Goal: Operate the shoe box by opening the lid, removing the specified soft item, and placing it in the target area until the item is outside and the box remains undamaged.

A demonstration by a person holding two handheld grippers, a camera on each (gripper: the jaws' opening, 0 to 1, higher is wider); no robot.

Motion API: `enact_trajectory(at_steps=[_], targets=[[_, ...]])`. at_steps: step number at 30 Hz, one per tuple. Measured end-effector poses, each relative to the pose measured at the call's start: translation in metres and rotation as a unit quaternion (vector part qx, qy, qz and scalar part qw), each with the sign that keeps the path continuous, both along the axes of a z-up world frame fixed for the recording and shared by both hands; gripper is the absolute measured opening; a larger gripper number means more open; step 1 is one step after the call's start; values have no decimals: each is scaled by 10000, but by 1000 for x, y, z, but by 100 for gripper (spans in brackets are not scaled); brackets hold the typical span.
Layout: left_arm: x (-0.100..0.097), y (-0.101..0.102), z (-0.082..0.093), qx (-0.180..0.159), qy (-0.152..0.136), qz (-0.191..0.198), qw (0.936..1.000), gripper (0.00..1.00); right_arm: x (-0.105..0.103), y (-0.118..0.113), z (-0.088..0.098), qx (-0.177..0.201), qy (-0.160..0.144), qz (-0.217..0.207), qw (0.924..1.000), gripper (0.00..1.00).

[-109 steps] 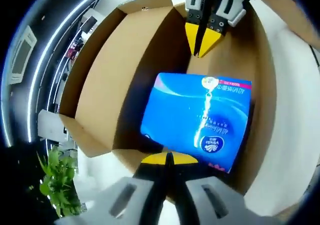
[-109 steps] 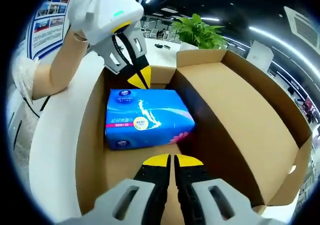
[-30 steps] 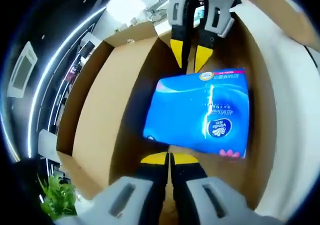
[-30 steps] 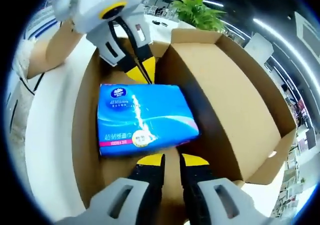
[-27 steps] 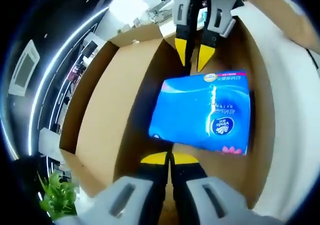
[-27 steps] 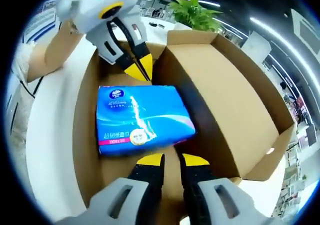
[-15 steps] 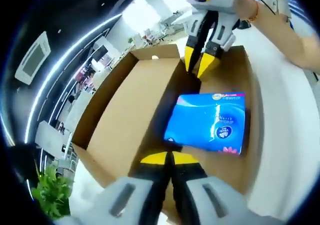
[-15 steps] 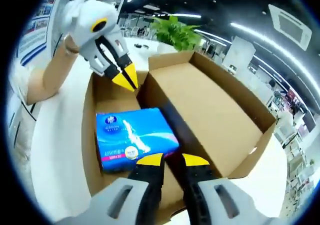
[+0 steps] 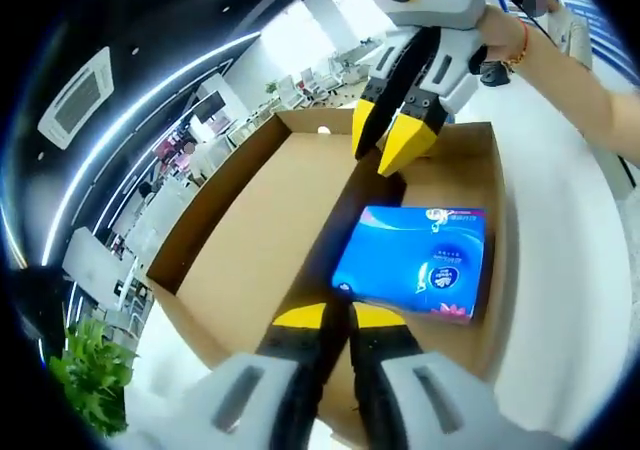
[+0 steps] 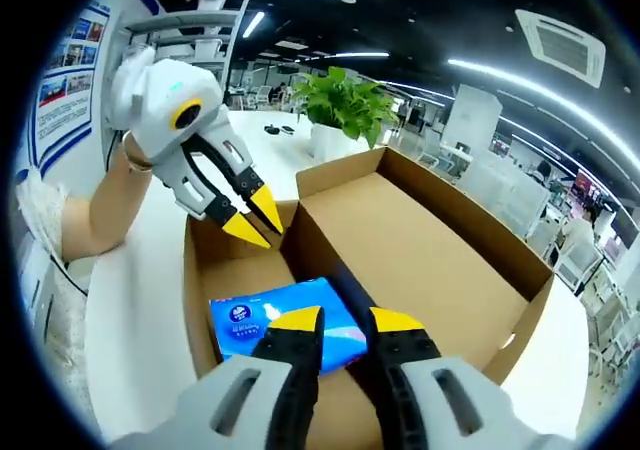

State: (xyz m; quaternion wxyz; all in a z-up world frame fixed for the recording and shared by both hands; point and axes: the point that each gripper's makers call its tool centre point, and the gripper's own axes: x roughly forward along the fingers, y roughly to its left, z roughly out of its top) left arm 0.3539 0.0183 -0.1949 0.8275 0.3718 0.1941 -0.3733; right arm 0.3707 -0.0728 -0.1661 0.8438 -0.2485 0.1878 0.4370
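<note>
The brown cardboard box (image 9: 240, 240) stands open on a white table, its lid (image 10: 420, 255) folded back. Inside lies a blue soft tissue pack (image 9: 415, 260), flat on the floor of the box; the same tissue pack (image 10: 245, 325) shows in the right gripper view, partly hidden by that view's own jaws. My left gripper (image 9: 338, 318) hovers over the near end of the box, jaws shut and empty; this left gripper (image 10: 255, 220) also appears in the right gripper view above the far end. My right gripper (image 10: 345, 322) is slightly open, holding nothing. That right gripper (image 9: 390, 142) hangs over the box's far end.
The white table (image 9: 565, 300) runs along the box's side. A person's forearm (image 9: 575, 80) reaches in behind the right gripper. A green potted plant (image 10: 350, 100) stands beyond the box, with office desks and ceiling lights further off.
Both grippers have pulled up and back from the box, so it looks smaller. The tissue pack stays inside. The right gripper's jaws have parted a little since the earliest frame.
</note>
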Motion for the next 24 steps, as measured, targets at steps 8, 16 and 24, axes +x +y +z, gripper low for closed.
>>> enact_trajectory(at_steps=[8,16,24], targets=[[-13,0,15,-331,64,-139,9993,12,-1,7,3,-18,591,-423,9974,18],[-19,11,30,-588,22,-160,9981,13,3,7,-7,-324,1149,-816,9895,23],[-26,12,39,-638,-111,-225,9976,13,-1,16,-23,-644,1832,-1236,9731,52]])
